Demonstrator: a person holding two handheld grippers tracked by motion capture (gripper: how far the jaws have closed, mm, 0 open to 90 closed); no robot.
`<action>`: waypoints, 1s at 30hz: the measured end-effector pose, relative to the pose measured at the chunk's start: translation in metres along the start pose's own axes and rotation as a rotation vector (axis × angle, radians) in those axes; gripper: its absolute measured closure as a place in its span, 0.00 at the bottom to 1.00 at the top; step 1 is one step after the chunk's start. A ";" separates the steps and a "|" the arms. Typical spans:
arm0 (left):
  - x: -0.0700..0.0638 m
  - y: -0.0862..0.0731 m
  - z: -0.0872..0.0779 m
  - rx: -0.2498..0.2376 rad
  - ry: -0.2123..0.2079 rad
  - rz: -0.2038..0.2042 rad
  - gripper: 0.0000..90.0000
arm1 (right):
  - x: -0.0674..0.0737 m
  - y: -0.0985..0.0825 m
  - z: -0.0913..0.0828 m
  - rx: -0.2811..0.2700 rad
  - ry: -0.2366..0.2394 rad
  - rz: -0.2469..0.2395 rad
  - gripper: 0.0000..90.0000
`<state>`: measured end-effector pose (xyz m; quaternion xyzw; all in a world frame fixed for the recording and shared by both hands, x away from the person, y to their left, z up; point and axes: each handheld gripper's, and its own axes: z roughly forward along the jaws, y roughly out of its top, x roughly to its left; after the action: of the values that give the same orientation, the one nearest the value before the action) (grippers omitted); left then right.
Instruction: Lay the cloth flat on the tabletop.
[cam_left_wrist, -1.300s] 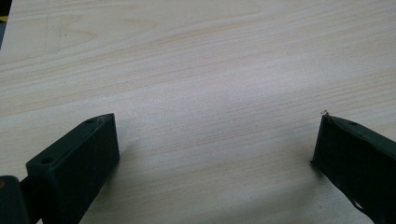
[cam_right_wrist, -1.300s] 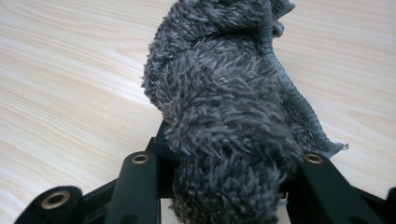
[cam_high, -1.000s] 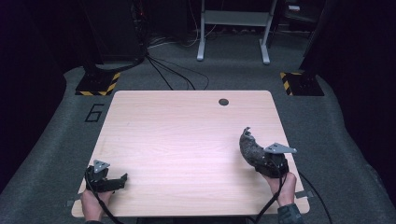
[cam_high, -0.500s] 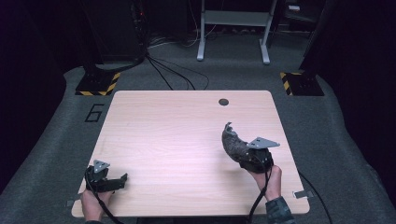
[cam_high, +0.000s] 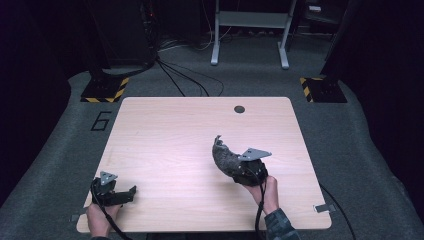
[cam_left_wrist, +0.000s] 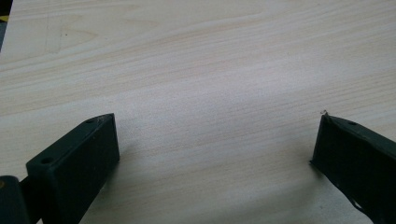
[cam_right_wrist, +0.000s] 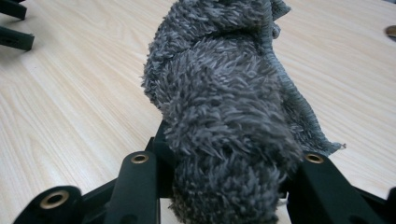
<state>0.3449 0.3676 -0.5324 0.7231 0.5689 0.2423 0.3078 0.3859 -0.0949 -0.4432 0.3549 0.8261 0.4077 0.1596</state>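
We held the bunched grey microfibre cloth (cam_right_wrist: 224, 116) between the right gripper's (cam_high: 239, 169) jaws, over the table's (cam_high: 165, 135) right-centre. Soft, light and floppy, it seemed best pinched at the bunch. The left gripper (cam_left_wrist: 215, 154) was wide, holding nothing.

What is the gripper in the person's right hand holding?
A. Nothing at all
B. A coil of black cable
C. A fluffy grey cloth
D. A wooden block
C. In the right gripper view a bunched, fluffy grey cloth sits squeezed between the black fingers, and the high view shows the same cloth sticking out of the right gripper above the table.
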 end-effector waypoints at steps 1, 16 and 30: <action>0.000 0.000 0.000 0.000 -0.001 0.000 0.00 | 0.002 0.000 0.004 0.000 0.010 -0.001 0.65; -0.001 0.001 0.002 -0.004 0.010 -0.008 0.00 | 0.038 -0.028 0.060 0.140 0.043 -0.017 0.43; -0.006 0.010 -0.002 0.005 -0.056 -0.050 0.00 | 0.010 -0.028 0.009 0.017 0.063 0.090 0.19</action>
<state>0.3493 0.3601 -0.5237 0.7160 0.5786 0.2127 0.3275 0.3711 -0.0942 -0.4702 0.3801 0.8173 0.4183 0.1119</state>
